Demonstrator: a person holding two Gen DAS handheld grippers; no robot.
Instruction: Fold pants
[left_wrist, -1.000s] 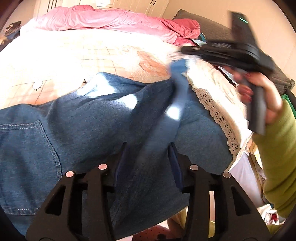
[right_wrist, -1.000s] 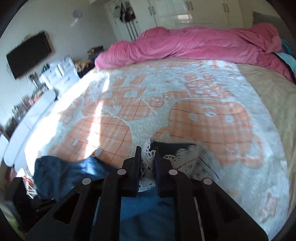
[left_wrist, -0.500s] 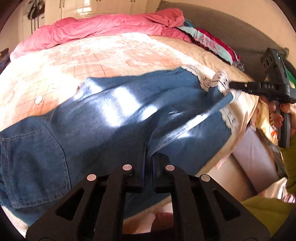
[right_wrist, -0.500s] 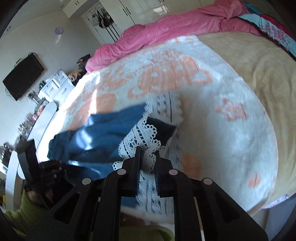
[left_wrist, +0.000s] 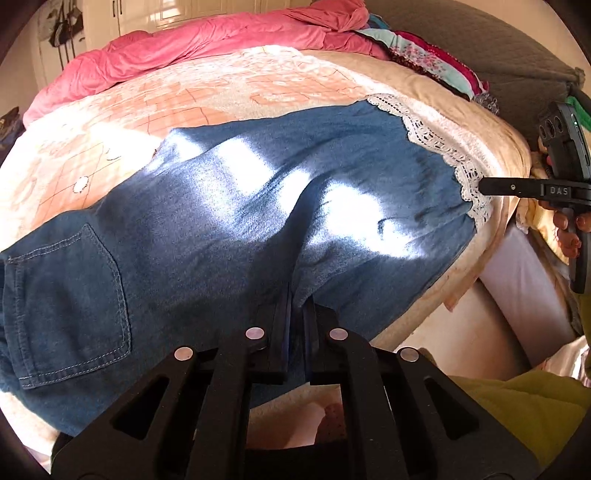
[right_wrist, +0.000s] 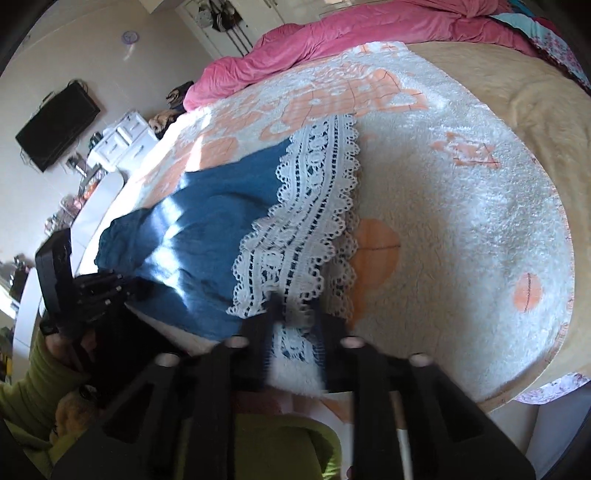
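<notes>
Left wrist: pants (left_wrist: 229, 221) lie crosswise, lace hem (left_wrist: 439, 147) rightward.

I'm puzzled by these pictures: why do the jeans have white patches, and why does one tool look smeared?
Left wrist view: sunlight falls in bright patches on the jeans, washing out the blue. Right wrist view: the right tool is motion-blurred at its tips over the lace hem. Both views bulge from the fisheye lens.

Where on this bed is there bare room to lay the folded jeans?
Free: the blanket right of the lace hem, and between the jeans and the pink duvet. Crowded: the near edge under the jeans, and the clothes pile beside the duvet.
</notes>
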